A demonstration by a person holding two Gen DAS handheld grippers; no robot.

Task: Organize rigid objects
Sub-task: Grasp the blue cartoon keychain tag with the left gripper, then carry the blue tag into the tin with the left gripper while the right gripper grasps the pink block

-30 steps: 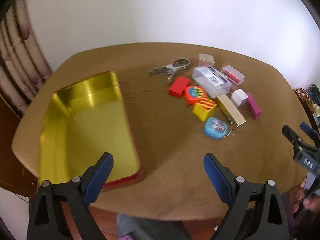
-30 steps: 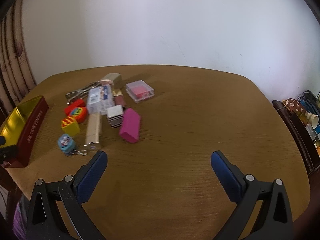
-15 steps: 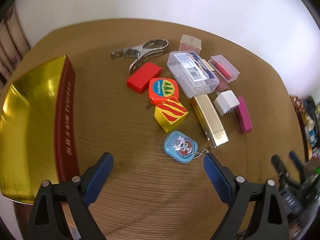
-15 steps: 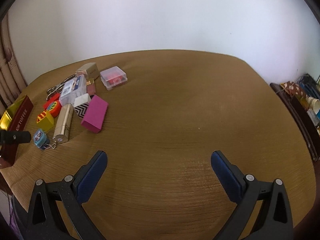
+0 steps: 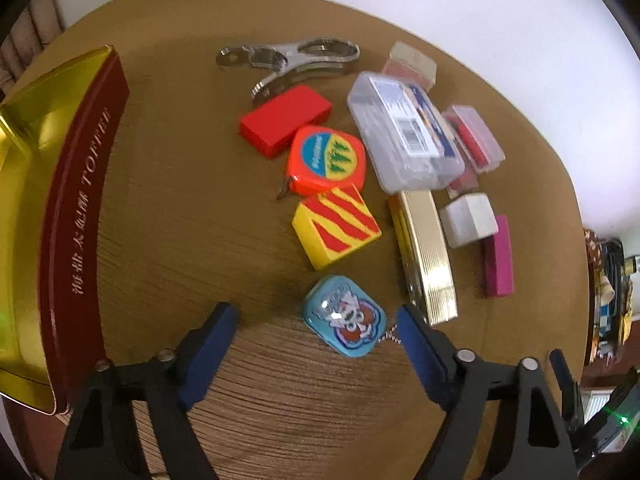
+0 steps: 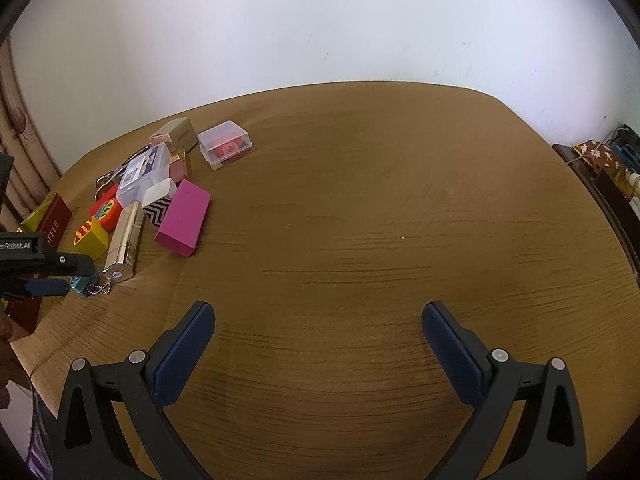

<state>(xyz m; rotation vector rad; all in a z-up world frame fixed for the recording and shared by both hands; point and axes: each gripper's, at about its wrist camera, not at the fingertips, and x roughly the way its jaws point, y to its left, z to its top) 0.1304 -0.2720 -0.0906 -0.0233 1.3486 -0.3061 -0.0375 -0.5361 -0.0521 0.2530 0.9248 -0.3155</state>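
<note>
My left gripper (image 5: 316, 316) is open just above the table, its fingers on either side of a blue cartoon keychain tin (image 5: 345, 327) without touching it. Beyond lie a yellow-red striped block (image 5: 338, 226), an orange tape measure (image 5: 326, 160), a red block (image 5: 286, 119), a gold case (image 5: 426, 250), a clear plastic box (image 5: 402, 132) and a magenta block (image 5: 498, 258). A gold tin tray (image 5: 24, 184) with a dark red wall sits at left. My right gripper (image 6: 318, 316) is open and empty over bare table; the pile (image 6: 160, 200) lies to its left.
Metal clips (image 5: 288, 56), a white block (image 5: 468, 220), a small clear box with red contents (image 5: 474, 138) and a beige box (image 5: 410, 64) also lie in the pile. The left gripper (image 6: 48, 276) shows in the right wrist view. A shelf with clutter (image 6: 616, 172) stands right of the table.
My left gripper has moved forward, right and down from over the gold tray to around the blue keychain tin. The right gripper has shifted a little right, still open.
</note>
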